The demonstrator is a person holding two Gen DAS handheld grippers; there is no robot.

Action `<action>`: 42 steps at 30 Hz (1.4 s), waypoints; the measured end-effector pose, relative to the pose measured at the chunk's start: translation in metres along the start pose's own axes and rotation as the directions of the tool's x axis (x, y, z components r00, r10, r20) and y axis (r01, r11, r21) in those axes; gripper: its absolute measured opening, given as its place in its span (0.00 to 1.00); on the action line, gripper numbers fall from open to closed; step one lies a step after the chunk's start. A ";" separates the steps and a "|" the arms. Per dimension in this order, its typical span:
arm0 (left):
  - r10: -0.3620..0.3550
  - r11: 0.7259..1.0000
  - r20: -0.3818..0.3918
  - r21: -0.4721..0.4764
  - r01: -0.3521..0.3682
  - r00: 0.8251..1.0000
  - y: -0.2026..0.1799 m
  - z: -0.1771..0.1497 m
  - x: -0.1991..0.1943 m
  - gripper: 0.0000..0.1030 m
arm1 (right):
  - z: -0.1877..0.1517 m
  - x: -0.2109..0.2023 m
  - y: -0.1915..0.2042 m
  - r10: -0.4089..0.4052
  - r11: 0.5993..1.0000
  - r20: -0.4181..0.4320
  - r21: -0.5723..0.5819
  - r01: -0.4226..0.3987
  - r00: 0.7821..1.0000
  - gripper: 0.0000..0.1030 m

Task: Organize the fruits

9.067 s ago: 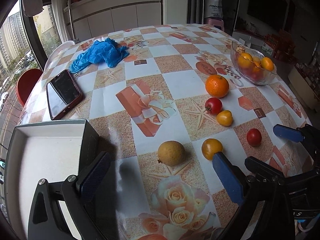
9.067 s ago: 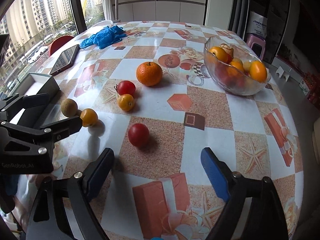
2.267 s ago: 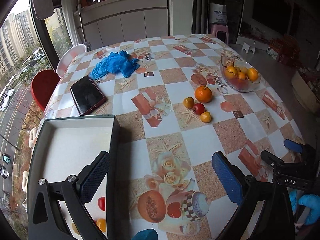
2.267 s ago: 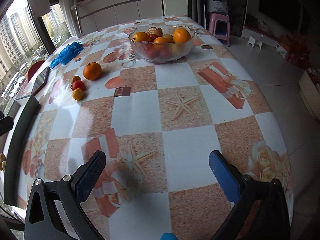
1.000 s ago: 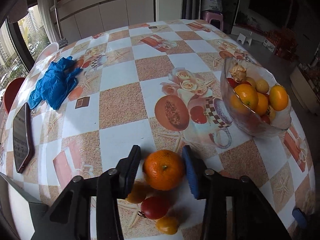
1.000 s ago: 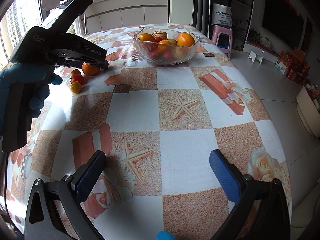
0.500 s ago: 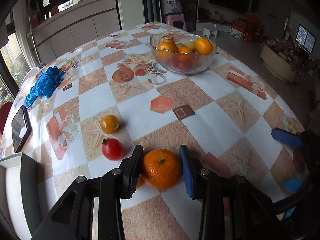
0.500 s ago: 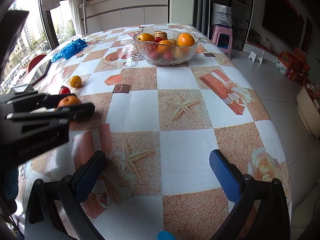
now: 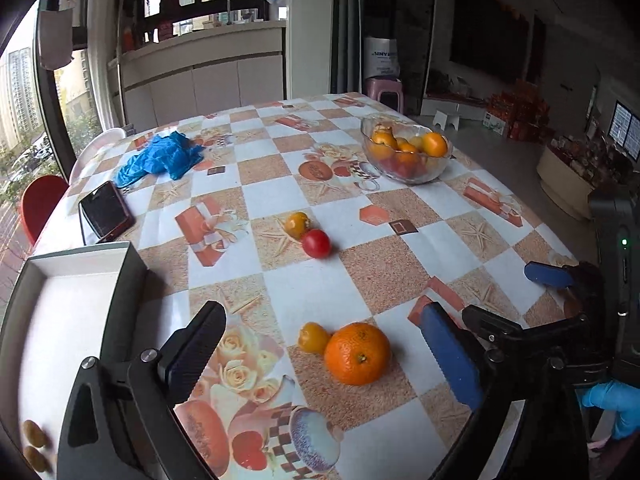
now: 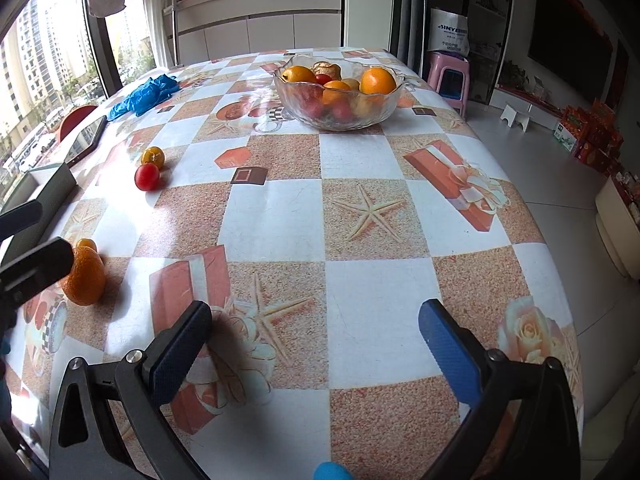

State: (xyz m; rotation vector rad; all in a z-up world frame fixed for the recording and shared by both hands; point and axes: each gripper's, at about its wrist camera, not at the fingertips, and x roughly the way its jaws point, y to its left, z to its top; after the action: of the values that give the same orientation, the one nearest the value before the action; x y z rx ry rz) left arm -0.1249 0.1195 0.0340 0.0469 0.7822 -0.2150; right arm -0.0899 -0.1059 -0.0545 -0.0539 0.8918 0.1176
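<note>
A large orange (image 9: 357,354) rests on the tablecloth between the fingers of my left gripper (image 9: 323,320). The jaws are opening and the pads stand clear of it. A small yellow fruit (image 9: 314,338) touches the orange's left side. Farther off lie a red tomato (image 9: 316,243) and a yellow one (image 9: 297,225). A glass bowl (image 9: 400,176) of fruit stands at the back right. My right gripper (image 10: 316,312) hangs open over bare cloth with nothing in it. In its view the orange (image 10: 84,276) sits far left, partly behind a left finger (image 10: 36,264).
A white box (image 9: 60,312) with a dark rim sits at the near left, small fruits (image 9: 32,440) in its corner. A phone (image 9: 105,212) and blue gloves (image 9: 160,158) lie beyond it. The table edge drops to the floor on the right (image 10: 560,240).
My left gripper carried the orange back toward the near side of the table, then opened and let it go beside a small yellow fruit. The right gripper has not moved.
</note>
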 end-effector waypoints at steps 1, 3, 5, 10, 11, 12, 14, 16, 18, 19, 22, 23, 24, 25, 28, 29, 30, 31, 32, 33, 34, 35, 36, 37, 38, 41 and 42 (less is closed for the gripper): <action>0.011 1.000 -0.010 -0.011 -0.011 1.000 0.006 -0.004 -0.002 0.96 | 0.000 0.000 -0.001 0.000 1.000 0.000 0.000 0.000 1.000 1.00; 0.030 0.999 -0.036 -0.042 -0.031 0.999 0.017 -0.016 -0.002 0.96 | 0.000 0.000 0.000 0.000 1.000 0.000 0.000 0.000 1.000 1.00; 0.035 0.996 -0.078 -0.074 -0.041 0.996 0.026 -0.029 0.002 0.96 | 0.000 0.000 -0.001 0.000 1.000 0.000 0.000 0.000 1.000 1.00; 0.063 0.996 -0.144 -0.054 -0.072 0.988 0.023 -0.044 0.014 0.99 | 0.000 0.000 -0.001 0.000 1.000 0.000 0.000 0.000 1.000 1.00; 0.073 0.996 -0.147 -0.035 -0.078 0.986 0.019 -0.044 0.015 0.99 | 0.000 0.000 -0.001 0.000 1.000 0.000 0.000 0.000 1.000 1.00; 0.070 0.997 -0.142 -0.026 -0.074 0.987 0.017 -0.044 0.016 0.99 | 0.000 0.000 -0.001 0.000 1.000 0.000 0.000 0.000 1.000 1.00; 0.057 0.998 -0.141 -0.031 -0.062 0.988 0.018 -0.044 0.017 0.99 | 0.000 0.000 -0.001 0.000 1.000 0.000 0.000 0.000 1.000 1.00; 0.057 0.998 -0.137 -0.030 -0.062 0.989 0.018 -0.044 0.017 0.99 | 0.000 0.000 -0.001 0.000 1.000 0.000 0.000 0.000 1.000 1.00; 0.057 0.998 -0.137 -0.030 -0.062 0.989 0.018 -0.044 0.017 0.99 | 0.000 0.000 -0.001 0.001 1.000 0.000 0.000 -0.001 1.000 1.00; 0.058 0.998 -0.138 -0.030 -0.062 0.989 0.018 -0.044 0.017 0.99 | 0.000 0.000 0.000 0.000 1.000 0.000 0.000 0.000 1.000 1.00; 0.057 0.998 -0.138 -0.029 -0.062 0.989 0.018 -0.044 0.017 0.99 | 0.000 -0.001 -0.001 -0.002 1.000 0.001 0.002 0.002 1.000 1.00; 0.057 0.998 -0.138 -0.029 -0.062 0.989 0.018 -0.045 0.016 0.99 | 0.000 -0.001 -0.001 -0.003 1.000 0.001 0.004 0.003 1.000 1.00; 0.057 0.998 -0.138 -0.030 -0.062 0.989 0.018 -0.045 0.016 0.99 | -0.001 -0.001 -0.001 -0.004 1.000 0.001 0.005 0.004 1.000 1.00; 0.057 0.998 -0.138 -0.030 -0.062 0.989 0.018 -0.045 0.016 0.99 | -0.001 -0.001 -0.001 -0.004 1.000 0.001 0.005 0.004 1.000 1.00; 0.057 0.998 -0.137 -0.030 -0.062 0.989 0.018 -0.045 0.016 0.99 | 0.000 0.000 -0.002 -0.005 1.000 0.001 0.006 0.005 1.000 1.00; 0.057 0.998 -0.137 -0.030 -0.062 0.989 0.018 -0.045 0.016 0.99 | 0.000 0.000 -0.002 -0.005 1.000 0.001 0.006 0.005 1.000 1.00; 0.057 0.998 -0.138 -0.030 -0.062 0.989 0.018 -0.045 0.016 0.99 | 0.000 0.000 -0.002 -0.005 1.000 0.001 0.006 0.005 1.000 1.00; 0.057 0.998 -0.137 -0.030 -0.062 0.989 0.018 -0.045 0.016 0.99 | 0.000 0.000 -0.002 -0.005 1.000 0.001 0.006 0.005 1.000 1.00; 0.057 0.998 -0.137 -0.030 -0.061 0.989 0.018 -0.045 0.016 0.99 | 0.000 0.000 -0.002 -0.005 1.000 0.001 0.006 0.005 1.000 1.00; 0.057 0.998 -0.138 -0.029 -0.061 0.989 0.018 -0.045 0.016 0.99 | 0.000 0.000 -0.002 -0.005 1.000 0.001 0.006 0.005 1.000 1.00; 0.057 0.998 -0.138 -0.029 -0.061 0.989 0.018 -0.045 0.016 0.99 | 0.000 0.000 -0.002 -0.005 1.000 0.001 0.006 0.005 1.000 1.00; 0.057 0.998 -0.138 -0.029 -0.061 0.989 0.018 -0.045 0.016 0.99 | 0.000 0.000 -0.002 -0.005 1.000 0.001 0.006 0.005 1.000 1.00; 0.057 0.998 -0.137 -0.029 -0.061 0.989 0.018 -0.045 0.016 0.99 | 0.000 0.000 -0.002 -0.005 1.000 0.001 0.006 0.005 1.000 1.00; 0.057 0.998 -0.137 -0.029 -0.061 0.989 0.018 -0.045 0.016 0.99 | 0.000 0.000 -0.002 -0.005 1.000 0.001 0.006 0.005 1.000 1.00; 0.057 0.998 -0.137 -0.029 -0.061 0.989 0.018 -0.045 0.016 0.99 | 0.000 0.000 -0.002 -0.005 1.000 0.001 0.006 0.005 1.000 1.00; 0.057 0.998 -0.137 -0.029 -0.061 0.989 0.018 -0.045 0.016 0.99 | 0.000 0.000 -0.002 -0.005 1.000 0.001 0.006 0.005 1.000 1.00; 0.057 0.998 -0.137 -0.029 -0.061 0.989 0.018 -0.045 0.016 0.99 | 0.000 0.000 -0.002 -0.005 1.000 0.001 0.006 0.005 1.000 1.00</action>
State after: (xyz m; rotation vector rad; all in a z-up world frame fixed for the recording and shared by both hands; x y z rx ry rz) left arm -0.1415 0.1399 -0.0100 0.0535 0.9194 -0.1435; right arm -0.0901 -0.1079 -0.0545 -0.0507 0.8907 0.1108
